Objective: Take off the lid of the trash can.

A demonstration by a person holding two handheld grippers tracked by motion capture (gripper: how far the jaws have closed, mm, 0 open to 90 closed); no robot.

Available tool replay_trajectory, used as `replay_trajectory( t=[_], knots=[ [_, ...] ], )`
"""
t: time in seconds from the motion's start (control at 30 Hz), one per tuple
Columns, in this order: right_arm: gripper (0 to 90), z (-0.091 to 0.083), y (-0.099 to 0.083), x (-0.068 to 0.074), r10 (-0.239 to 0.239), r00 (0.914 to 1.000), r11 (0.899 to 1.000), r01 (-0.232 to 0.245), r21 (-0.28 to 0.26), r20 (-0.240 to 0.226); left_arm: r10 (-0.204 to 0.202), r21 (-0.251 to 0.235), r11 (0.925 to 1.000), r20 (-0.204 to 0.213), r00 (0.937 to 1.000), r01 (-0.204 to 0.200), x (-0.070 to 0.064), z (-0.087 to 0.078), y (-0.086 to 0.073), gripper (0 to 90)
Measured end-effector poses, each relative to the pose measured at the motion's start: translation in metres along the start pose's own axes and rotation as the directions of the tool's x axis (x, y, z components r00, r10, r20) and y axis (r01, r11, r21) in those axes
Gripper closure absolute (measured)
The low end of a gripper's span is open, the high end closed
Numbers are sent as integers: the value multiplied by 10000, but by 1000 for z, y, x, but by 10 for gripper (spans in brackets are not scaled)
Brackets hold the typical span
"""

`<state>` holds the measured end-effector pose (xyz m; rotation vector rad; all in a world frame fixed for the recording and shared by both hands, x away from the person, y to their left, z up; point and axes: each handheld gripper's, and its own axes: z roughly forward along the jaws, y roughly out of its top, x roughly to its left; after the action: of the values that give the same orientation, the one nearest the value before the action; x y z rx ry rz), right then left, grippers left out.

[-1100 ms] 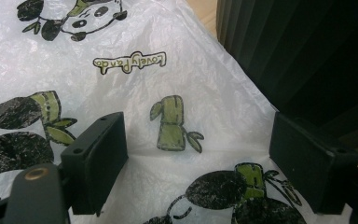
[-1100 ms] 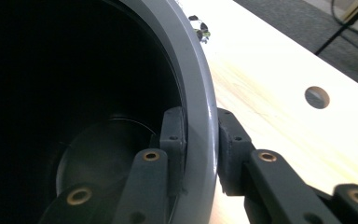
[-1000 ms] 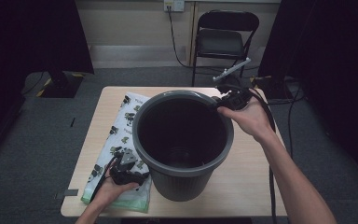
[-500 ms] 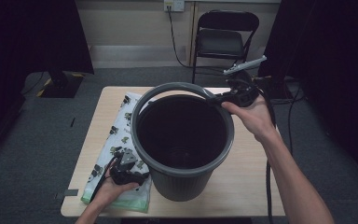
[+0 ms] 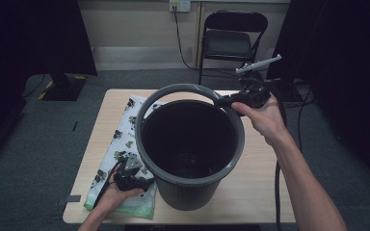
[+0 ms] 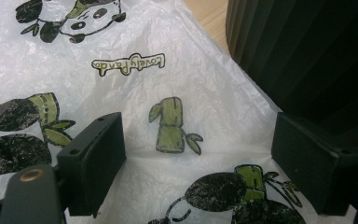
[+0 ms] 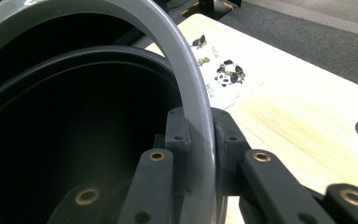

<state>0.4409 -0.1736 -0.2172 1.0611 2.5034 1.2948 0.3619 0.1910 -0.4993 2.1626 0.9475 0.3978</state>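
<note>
Grey ring (image 5: pixel 173 91) is sitting clamped in my right gripper (image 5: pixel 229 100) above the bin (image 5: pixel 192 183); my left gripper (image 5: pixel 147 182) is resting wide over the panda bag (image 5: pixel 120 139).

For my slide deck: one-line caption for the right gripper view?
Right gripper clamped on the grey ring, lifted off the black bin.

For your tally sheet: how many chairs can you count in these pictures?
1. A black folding chair stands against the far wall, beyond the table and the bin. The dark sides of the room may hide others.
</note>
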Motion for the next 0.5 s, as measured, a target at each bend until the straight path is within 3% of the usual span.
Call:
replay_trajectory(
  t=[0.07, 0.13, 0.27, 0.33, 0.4, 0.47, 0.5],
  knots=[
    [792, -3, 1, 0, 132, 9998, 9998, -134, -110, -153, 6, -7, 10000, 6, 10000, -6, 0, 0, 0, 167],
    [792, -3, 2, 1, 75, 10000, 10000, -75, -30, 2, 5, -5, 10000, 2, 10000, -5, 0, 0, 0, 166],
    [792, -4, 4, -1, 326, 9986, 9994, -328, -53, -423, 10, 12, 10000, -13, 10000, -10, 0, 0, 0, 165],
    [792, -6, 5, 1, 255, 9992, 9996, -259, -125, -311, -2, 3, 10000, -10, 10000, 2, 0, 0, 0, 164],
    [792, -7, 5, 1, 271, 9983, 9995, -280, -169, -508, -27, -19, 10000, -12, 10000, 27, 0, 0, 0, 163],
    [792, -7, 4, 1, 155, 9999, 9997, -154, -208, 16, -1, 0, 10000, -15, 10000, 1, 0, 0, 0, 163],
    [792, -6, 2, -2, 267, 9996, 9995, -265, -195, 55, -30, -19, 10000, -17, 10000, 30, 0, 0, 0, 163]
  ],
)
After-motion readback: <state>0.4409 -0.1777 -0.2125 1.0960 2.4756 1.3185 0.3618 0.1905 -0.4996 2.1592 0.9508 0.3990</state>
